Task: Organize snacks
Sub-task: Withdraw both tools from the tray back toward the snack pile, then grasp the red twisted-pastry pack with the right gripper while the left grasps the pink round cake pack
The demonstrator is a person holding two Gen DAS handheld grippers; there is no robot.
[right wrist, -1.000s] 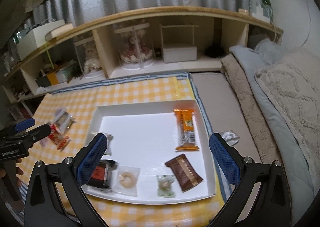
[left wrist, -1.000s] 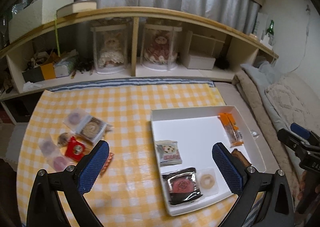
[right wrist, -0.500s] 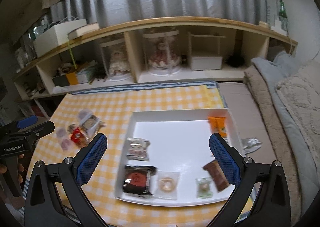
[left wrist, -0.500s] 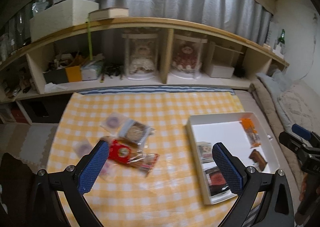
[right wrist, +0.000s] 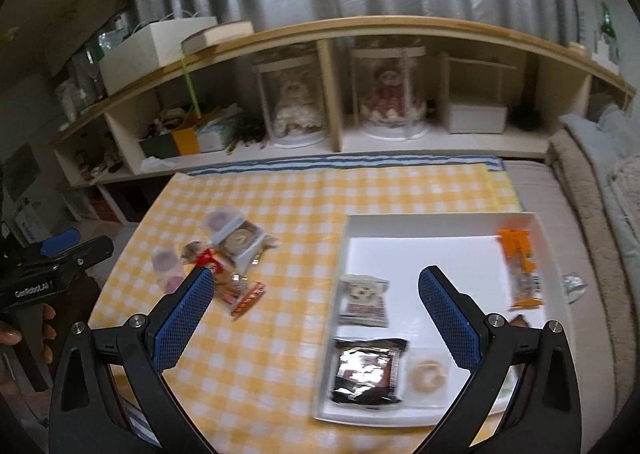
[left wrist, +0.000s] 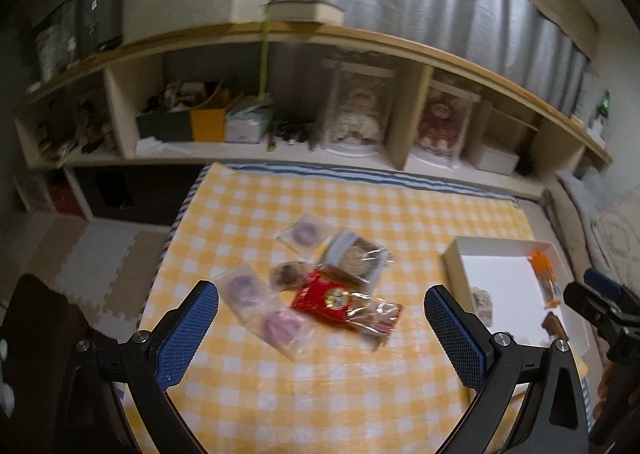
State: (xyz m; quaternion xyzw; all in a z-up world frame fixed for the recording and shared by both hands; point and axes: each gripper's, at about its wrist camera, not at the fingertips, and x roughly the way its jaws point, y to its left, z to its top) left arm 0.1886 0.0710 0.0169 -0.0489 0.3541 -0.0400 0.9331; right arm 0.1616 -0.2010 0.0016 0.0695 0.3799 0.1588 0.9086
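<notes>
Left tool [left wrist: 320,318] wide, nothing held, hovering above snack pile [left wrist: 320,286] near counter [left wrist: 360,394] centre. Pile is overlapping packets: red pack [left wrist: 322,300] on top, clear-wrapped cookies [left wrist: 260,302] toward left edge, more behind. Right tool [right wrist: 316,314] also wide, nothing held, above left part of tray [right wrist: 440,246]. Tray sits at counter's right edge w/ snacks inside: orange bar [right wrist: 520,266] along right wall, white pack [right wrist: 362,300] at left wall, black pack [right wrist: 368,370] and ring cookie [right wrist: 428,372] at near wall, brown pack partly hidden by right finger. Shelf [right wrist: 360,142] runs along counter's far edge.
</notes>
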